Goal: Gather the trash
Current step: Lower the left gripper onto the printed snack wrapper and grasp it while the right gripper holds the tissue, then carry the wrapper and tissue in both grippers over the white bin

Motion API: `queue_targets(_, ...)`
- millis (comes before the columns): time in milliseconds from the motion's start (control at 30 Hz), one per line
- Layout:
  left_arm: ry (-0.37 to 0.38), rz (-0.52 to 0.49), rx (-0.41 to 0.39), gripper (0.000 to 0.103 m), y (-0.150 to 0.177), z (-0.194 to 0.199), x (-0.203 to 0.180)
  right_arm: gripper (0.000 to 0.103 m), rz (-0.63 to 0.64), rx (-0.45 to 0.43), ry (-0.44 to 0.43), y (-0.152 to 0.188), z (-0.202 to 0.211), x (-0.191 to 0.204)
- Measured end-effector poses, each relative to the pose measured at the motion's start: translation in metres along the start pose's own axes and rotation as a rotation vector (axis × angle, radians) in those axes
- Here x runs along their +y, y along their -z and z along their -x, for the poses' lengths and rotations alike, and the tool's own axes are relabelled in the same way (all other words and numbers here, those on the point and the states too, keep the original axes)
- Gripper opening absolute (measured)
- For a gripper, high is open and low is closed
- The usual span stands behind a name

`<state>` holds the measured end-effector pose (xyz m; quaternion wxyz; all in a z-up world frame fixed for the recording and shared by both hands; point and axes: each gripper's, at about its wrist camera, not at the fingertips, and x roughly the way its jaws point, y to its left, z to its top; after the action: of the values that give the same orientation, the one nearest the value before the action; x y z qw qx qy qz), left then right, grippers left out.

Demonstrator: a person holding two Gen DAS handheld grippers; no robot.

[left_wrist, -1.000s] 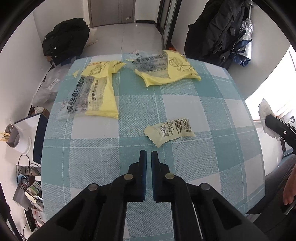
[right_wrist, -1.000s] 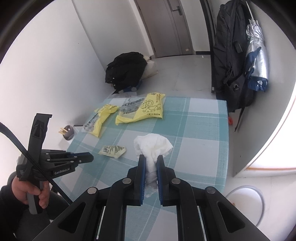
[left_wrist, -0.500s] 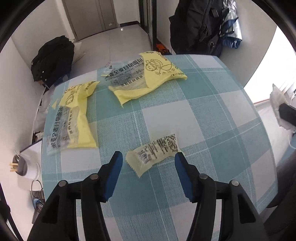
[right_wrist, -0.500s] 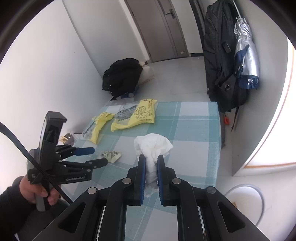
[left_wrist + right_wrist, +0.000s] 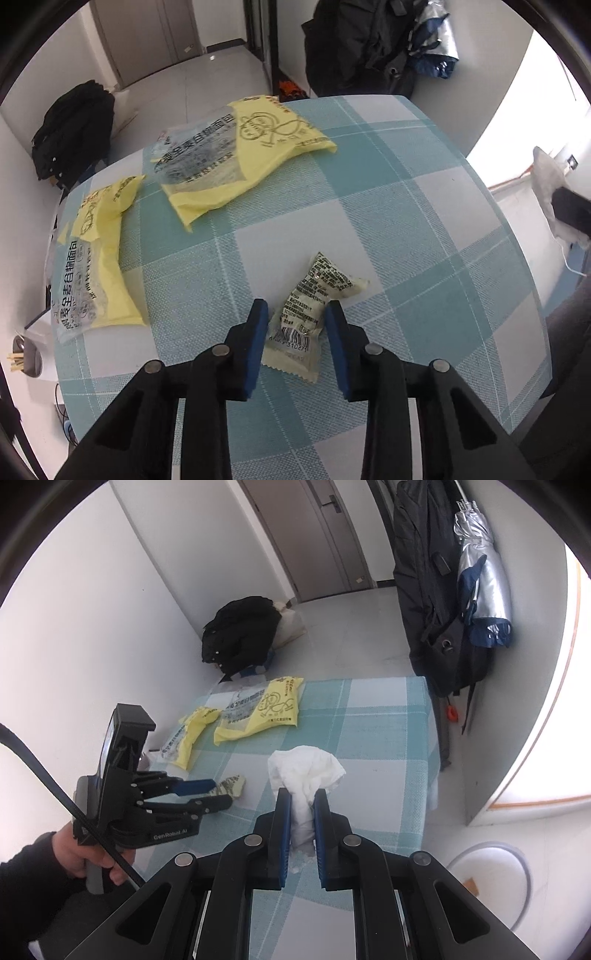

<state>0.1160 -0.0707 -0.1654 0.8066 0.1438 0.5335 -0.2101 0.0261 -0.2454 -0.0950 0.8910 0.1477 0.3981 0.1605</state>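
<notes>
Now | left gripper (image 5: 295, 325) jaws wide, straddling wrapper (image 5: 314, 302), long axis angled far-right | right gripper (image 5: 303, 812) clamps tissue (image 5: 304, 771)

My left gripper (image 5: 295, 321) straddles the small wrapper (image 5: 314, 299), with bare checked table (image 5: 424, 221) on both sides and toward the right edge. Two yellow bags (image 5: 240, 155) crowd the far left corner. My right gripper (image 5: 302, 812) pinches a tissue (image 5: 304, 771).
</notes>
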Motion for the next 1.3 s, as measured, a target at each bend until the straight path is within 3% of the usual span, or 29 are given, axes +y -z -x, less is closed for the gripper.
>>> queue_targets(300,0.012,0.058,0.042,0.012,0.0,0.001,0.0,0.012,-0.013,-0.023,-0.012,-0.003,0.009,0.0)
queue_targets(567,-0.01,0.087,0.054,0.009,0.016,0.014,-0.005,0.012,-0.027,-0.05,-0.015,0.0,0.023,-0.003)
queue_targets(767,0.017,0.149,-0.02,0.009,0.016,0.045,-0.01,0.012,-0.026,-0.093,-0.018,-0.003,0.045,-0.003)
queue_targets(933,0.058,0.15,-0.105,0.009,-0.002,0.077,-0.036,0.012,-0.036,-0.174,-0.008,-0.018,0.084,-0.01)
queue_targets(1300,0.214,0.016,-0.249,0.009,-0.065,0.122,-0.134,0.012,-0.027,-0.375,0.088,-0.055,0.196,-0.05)
